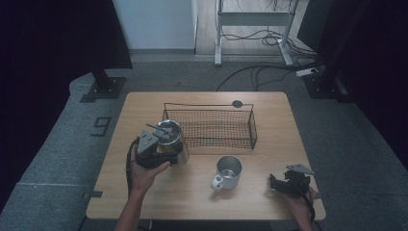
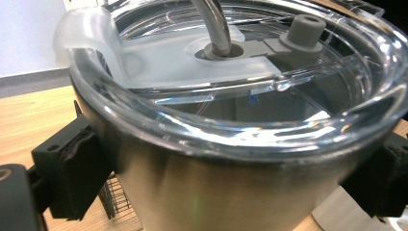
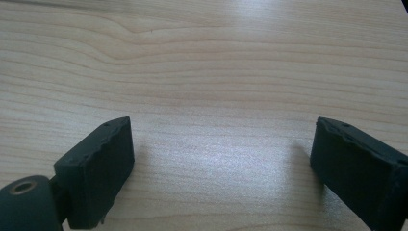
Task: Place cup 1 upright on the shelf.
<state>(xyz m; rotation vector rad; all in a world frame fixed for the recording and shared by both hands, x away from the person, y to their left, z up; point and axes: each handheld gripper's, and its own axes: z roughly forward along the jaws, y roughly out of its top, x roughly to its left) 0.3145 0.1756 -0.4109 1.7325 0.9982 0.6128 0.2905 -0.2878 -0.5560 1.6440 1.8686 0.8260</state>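
Observation:
A steel tumbler with a clear lid and a bent metal straw is held at the wire basket's front left corner. My left gripper is shut on it; in the left gripper view the left gripper presses its black pads against both sides of the tumbler. A steel mug with a handle stands upright near the table's middle front. My right gripper rests low at the front right, and the right gripper is open over bare wood.
A black wire basket sits at the back middle of the wooden table, with a dark round disc behind it. Table edges lie close to the right gripper. Cables and a desk frame are on the floor beyond.

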